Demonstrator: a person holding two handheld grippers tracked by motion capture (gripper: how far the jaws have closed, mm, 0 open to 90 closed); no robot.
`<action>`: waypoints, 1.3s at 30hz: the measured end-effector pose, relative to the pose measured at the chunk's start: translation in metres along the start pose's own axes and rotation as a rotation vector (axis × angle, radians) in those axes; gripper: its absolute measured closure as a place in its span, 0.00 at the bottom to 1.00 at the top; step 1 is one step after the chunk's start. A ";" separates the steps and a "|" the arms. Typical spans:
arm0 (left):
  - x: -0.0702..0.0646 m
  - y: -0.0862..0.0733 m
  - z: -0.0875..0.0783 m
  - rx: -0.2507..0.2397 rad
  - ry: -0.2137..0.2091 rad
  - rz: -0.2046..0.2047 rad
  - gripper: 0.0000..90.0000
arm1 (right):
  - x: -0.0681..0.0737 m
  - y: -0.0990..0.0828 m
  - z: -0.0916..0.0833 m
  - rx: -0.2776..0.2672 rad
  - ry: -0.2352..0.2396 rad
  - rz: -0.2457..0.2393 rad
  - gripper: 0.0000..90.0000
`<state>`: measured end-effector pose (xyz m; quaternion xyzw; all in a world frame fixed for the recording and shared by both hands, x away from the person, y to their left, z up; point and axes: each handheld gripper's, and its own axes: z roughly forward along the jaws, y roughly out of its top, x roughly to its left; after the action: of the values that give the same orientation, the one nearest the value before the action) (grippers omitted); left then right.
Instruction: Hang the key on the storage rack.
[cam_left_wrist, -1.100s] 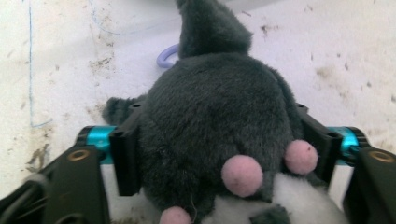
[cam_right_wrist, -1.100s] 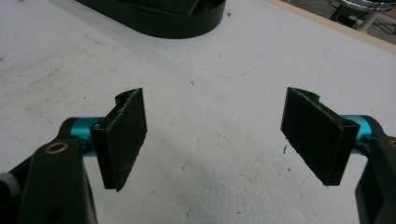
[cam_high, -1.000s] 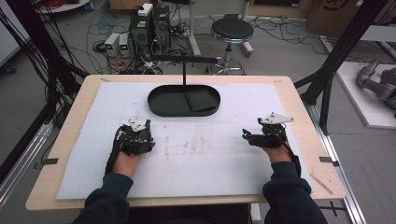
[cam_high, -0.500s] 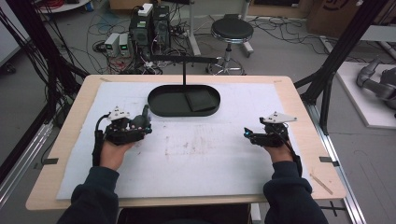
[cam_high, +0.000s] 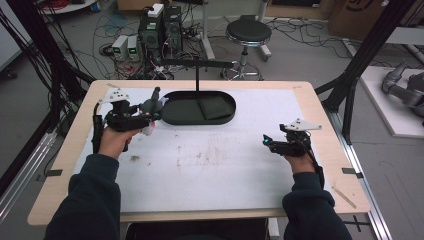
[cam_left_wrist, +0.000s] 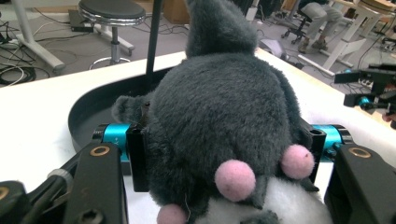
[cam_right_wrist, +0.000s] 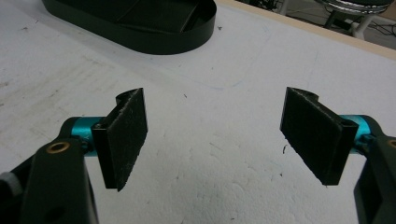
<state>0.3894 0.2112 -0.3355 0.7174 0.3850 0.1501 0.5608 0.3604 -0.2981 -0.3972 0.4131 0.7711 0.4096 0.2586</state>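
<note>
A grey plush toy (cam_high: 151, 106) with pink paw pads and a white belly (cam_left_wrist: 219, 116) hangs above the white mat. My left gripper (cam_high: 152, 118) is shut on its body, just left of the black oval tray (cam_high: 175, 118). In the left gripper view both pads press into the fur on either side of the toy, with the gripper (cam_left_wrist: 224, 154) near the tray's edge (cam_left_wrist: 88, 112). My right gripper (cam_high: 266, 141) rests low over the mat at the right. It stands open (cam_right_wrist: 219, 135) with nothing between its pads.
A dark flat square (cam_high: 212, 107) lies inside the tray. A black T-shaped stand (cam_high: 197, 75) rises behind the tray. Beyond the table's far edge are a stool (cam_high: 248, 34) and cabled boxes on the floor. The white mat (cam_high: 215, 165) covers most of the wooden table.
My left hand has lifted off the mat and moved away and to the left, carrying the plush toy up beside the tray. The right hand has stayed put.
</note>
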 end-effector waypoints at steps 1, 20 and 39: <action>0.001 0.003 0.001 0.000 0.000 0.003 0.44 | -0.001 0.000 0.000 0.003 0.001 -0.005 0.26; 0.037 0.056 0.043 -0.022 0.031 -0.022 0.44 | -0.002 -0.001 -0.003 -0.010 0.006 0.013 0.26; 0.072 0.052 0.068 -0.004 0.204 -0.148 0.43 | -0.007 -0.006 -0.005 0.001 0.004 0.029 0.26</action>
<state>0.5008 0.2119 -0.3256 0.6668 0.4916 0.1812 0.5300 0.3579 -0.3086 -0.3994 0.4237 0.7658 0.4138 0.2506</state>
